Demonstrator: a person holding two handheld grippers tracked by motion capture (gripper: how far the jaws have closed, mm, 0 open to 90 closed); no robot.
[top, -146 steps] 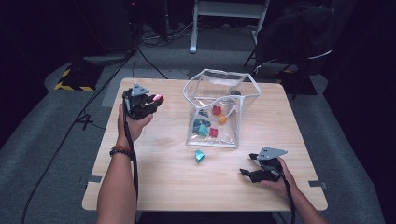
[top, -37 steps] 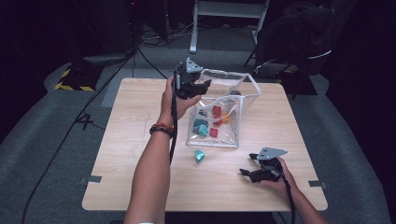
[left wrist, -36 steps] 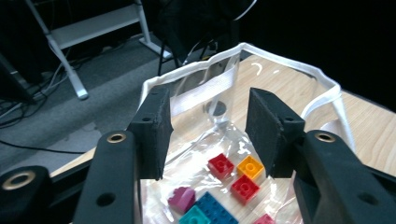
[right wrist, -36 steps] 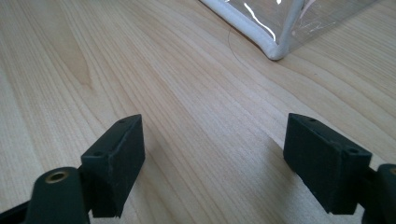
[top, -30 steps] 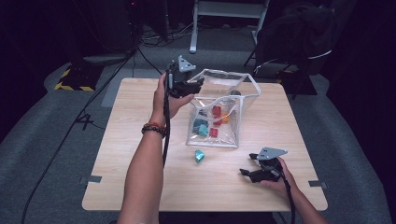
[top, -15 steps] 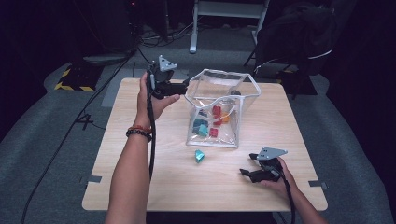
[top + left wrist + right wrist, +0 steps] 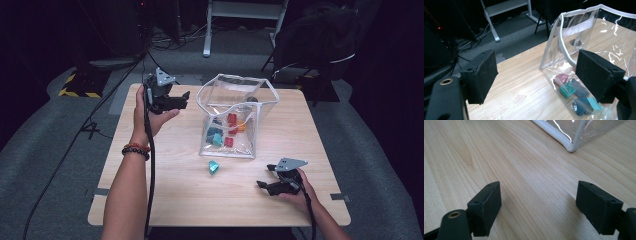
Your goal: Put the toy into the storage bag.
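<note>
While the left gripper point(image 7: 181, 100) is held above the table's far left, just beside the clear bag point(image 7: 235, 117) of blocks, its empty jaws have just been opening; the right gripper point(image 7: 266, 186) rests low, spread wide, empty.

The high view looks forward and down from above the person's side, taking in the whole worktop point(image 7: 165, 200) from a distance. The left gripper view sits on the raised left tool point(image 7: 181, 99) and faces the clear bag point(image 7: 584, 42) at close range. The right gripper view skims low over the wood, near the bag's bottom corner. All three share bag and worktop.
</note>
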